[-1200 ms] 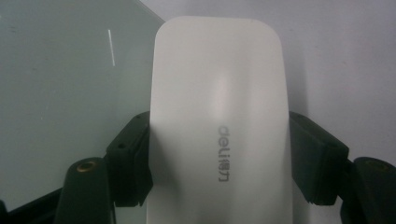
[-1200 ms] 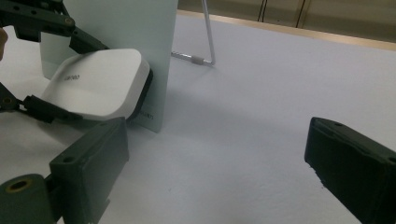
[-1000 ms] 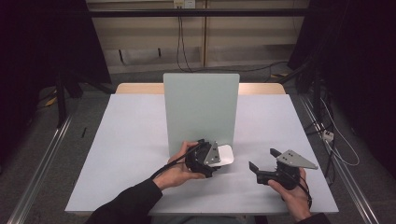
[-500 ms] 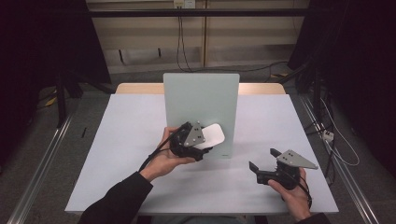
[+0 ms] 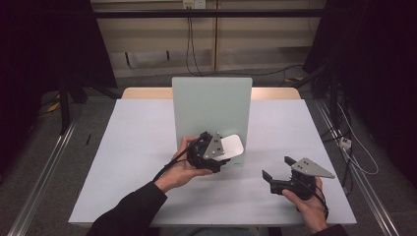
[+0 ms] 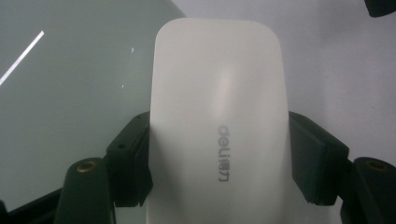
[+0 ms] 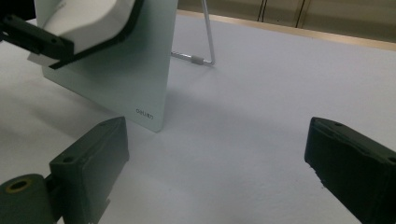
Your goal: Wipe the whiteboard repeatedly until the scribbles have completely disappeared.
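My left gripper (image 5: 216,153) clamps a white deli eraser (image 6: 217,121), its grey "deli" logo legible, against the pale green deli standing board (image 5: 212,113) mid-table. My right gripper (image 5: 278,173), jaws spread and empty, rests right of the board.

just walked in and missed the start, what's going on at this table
A person works at a white table with a gripper in each hand. The left gripper is clamped on a white eraser-like block, held up against an upright pale green board on a wire stand. The right gripper sits open and empty near the table's front right.
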`<state>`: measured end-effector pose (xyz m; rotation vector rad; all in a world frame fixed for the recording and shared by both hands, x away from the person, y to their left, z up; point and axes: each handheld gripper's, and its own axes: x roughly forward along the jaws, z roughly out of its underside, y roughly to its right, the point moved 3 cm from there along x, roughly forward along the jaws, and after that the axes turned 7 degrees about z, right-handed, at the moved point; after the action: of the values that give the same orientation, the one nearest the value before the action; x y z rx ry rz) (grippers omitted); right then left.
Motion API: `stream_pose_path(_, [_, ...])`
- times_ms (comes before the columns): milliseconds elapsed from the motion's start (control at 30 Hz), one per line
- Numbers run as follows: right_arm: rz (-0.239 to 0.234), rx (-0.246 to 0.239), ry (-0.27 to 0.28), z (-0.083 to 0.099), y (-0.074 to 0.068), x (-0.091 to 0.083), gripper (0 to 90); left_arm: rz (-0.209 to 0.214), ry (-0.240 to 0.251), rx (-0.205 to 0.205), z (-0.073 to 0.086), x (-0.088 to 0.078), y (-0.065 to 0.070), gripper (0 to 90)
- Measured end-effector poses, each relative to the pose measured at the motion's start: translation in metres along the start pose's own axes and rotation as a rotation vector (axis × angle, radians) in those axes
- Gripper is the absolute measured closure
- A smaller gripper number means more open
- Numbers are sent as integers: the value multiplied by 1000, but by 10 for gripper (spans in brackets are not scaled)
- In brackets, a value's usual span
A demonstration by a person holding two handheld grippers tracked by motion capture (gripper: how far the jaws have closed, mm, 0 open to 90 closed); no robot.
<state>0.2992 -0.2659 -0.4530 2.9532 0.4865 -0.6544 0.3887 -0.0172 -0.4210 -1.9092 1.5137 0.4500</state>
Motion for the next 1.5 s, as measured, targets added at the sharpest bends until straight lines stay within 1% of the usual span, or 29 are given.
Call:
stream_pose_path(267, [0,-2,1,0,0,0,64,59,-56,32,5,24,19,312])
stream_pose_path(367, [0,-2,0,0,0,0,64,68,-70,36,6,29,24,312])
stream_pose_path(400, [0,-2,0,0,0,0,64,66,-73,42,7,30,24,312])
stream_pose_path(433, [-1,-1,0,0,0,0,64,65,-72,38,7,29,25,312])
stream_pose_path(533, [-1,-2,1,0,0,0,64,48,-76,28,9,23,23,312])
stream_pose_path(633, [-1,-2,0,0,0,0,64,26,-53,8,14,13,17,312])
stream_pose_path(733, [1,-1,1,0,0,0,64,-5,-43,8,20,1,13,312])
stream_pose_path(900, [0,-2,-1,0,0,1,64,-60,-2,-1,26,-18,3,312])
stream_pose_path(1000, [3,0,0,0,1,0,64,-80,24,-23,30,-29,-3,312])
stream_pose_path(1067, [2,-1,-1,0,1,1,64,-85,32,-38,32,-33,-5,312])
stream_pose_path(1167, [0,-2,-2,0,0,1,64,-88,50,-72,32,-37,-6,312])
stream_pose_path(1267, [0,0,-2,0,0,1,64,-81,57,-94,32,-39,-7,312])
stream_pose_path(1400, [0,4,-4,0,0,1,64,-62,74,-107,31,-44,-5,312])
stream_pose_path(1500, [1,7,-3,0,0,1,64,-57,84,-123,30,-48,-3,312])
